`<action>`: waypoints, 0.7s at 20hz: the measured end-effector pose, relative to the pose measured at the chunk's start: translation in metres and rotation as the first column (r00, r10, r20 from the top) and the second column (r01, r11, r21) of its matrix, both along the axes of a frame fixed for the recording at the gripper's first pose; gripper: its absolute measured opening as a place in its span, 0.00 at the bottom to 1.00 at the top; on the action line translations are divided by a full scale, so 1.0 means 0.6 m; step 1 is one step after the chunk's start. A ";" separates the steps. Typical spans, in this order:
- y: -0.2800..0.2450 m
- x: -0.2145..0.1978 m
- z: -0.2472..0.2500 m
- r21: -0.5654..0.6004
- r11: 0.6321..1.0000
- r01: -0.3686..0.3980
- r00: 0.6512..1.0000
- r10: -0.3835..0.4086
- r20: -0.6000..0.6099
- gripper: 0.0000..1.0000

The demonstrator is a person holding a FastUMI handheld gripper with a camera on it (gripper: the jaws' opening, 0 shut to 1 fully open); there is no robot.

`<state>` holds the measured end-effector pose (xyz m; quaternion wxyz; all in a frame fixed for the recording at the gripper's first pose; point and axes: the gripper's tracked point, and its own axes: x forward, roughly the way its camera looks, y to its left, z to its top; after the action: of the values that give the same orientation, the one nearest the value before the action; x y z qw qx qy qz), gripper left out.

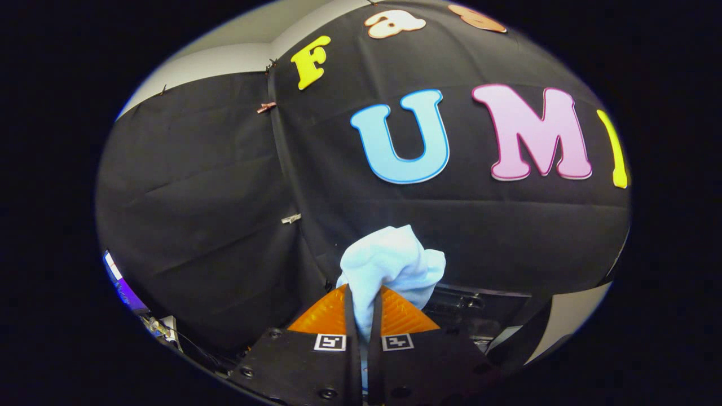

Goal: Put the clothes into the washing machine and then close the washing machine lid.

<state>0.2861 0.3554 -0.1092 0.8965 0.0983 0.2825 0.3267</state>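
Gripper point(364, 299): fingers nearly together, clamped on a white cloth point(392, 268), both pressing its lower fold. Cloth bunches up w/ its bulk just ahead of the tips, held in mid-air, upper part puffed and leaning right. Beyond it: black booth wall point(214, 225), cloth panels joined by clips point(291, 218) along a seam. Below right of fingers, a dark machine part point(468, 316), details unclear.

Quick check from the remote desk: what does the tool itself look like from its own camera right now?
The tongs have two wedge-shaped, ribbed fingers on a dark, angular body with visible screw heads. Each side carries a small square black-and-white marker at the finger base.
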 end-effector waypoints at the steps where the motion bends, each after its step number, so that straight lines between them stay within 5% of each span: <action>1: 0.011 0.005 -0.025 -0.005 1.000 -0.011 1.000 0.010 -0.020 0.09; 8: 0.042 0.001 -0.197 -0.118 0.988 -0.100 0.990 0.087 -0.107 0.09; 14: 0.051 -0.032 -0.283 -0.257 0.940 -0.223 0.971 0.190 -0.146 0.09</action>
<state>0.2671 0.3858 -0.2790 0.8437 -0.0365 0.3864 0.3707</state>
